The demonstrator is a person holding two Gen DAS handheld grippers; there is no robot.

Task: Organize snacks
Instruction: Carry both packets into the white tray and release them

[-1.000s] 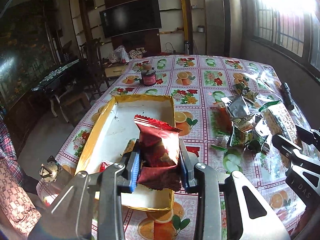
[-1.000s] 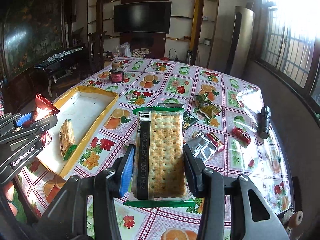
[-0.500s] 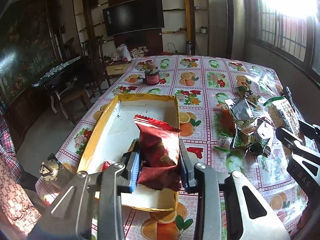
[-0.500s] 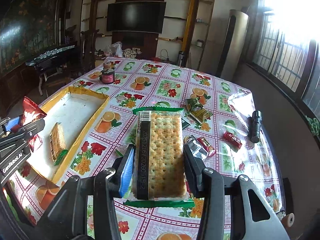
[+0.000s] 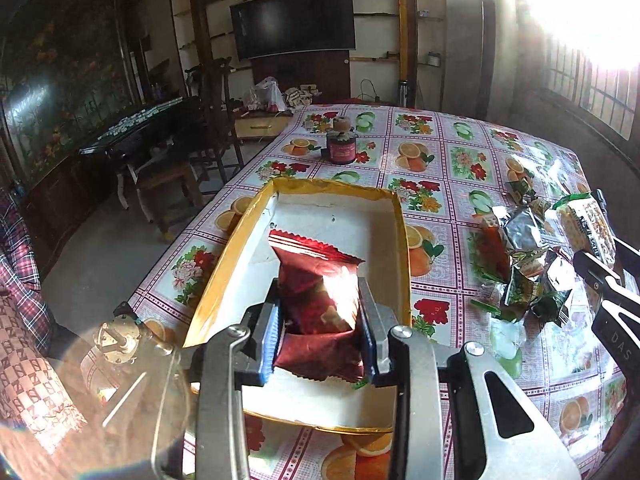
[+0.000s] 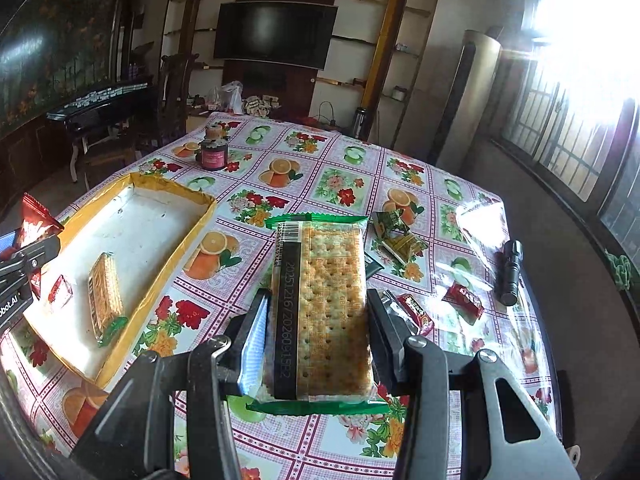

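My left gripper (image 5: 320, 320) is shut on a red foil snack packet (image 5: 316, 284) and holds it above the near end of the yellow-rimmed white tray (image 5: 402, 248). My right gripper (image 6: 318, 332) is shut on a clear, green-ended cracker pack (image 6: 324, 304), held above the tablecloth to the right of the tray (image 6: 176, 256). In the tray lie another cracker pack (image 6: 105, 294) and a small red sweet (image 6: 60, 291). The left gripper with its red packet (image 6: 34, 224) shows at the left edge of the right wrist view.
Loose snack packets (image 5: 524, 264) lie piled to the right of the tray. Small red packets (image 6: 462, 300) and green packets (image 6: 400, 236) lie on the cloth. A black flashlight (image 6: 508, 272) lies near the right edge. A dark jar (image 6: 214, 154) stands at the far side.
Both grippers have risen and drawn back a little with their packets still held. The tray and loose snacks have not moved.
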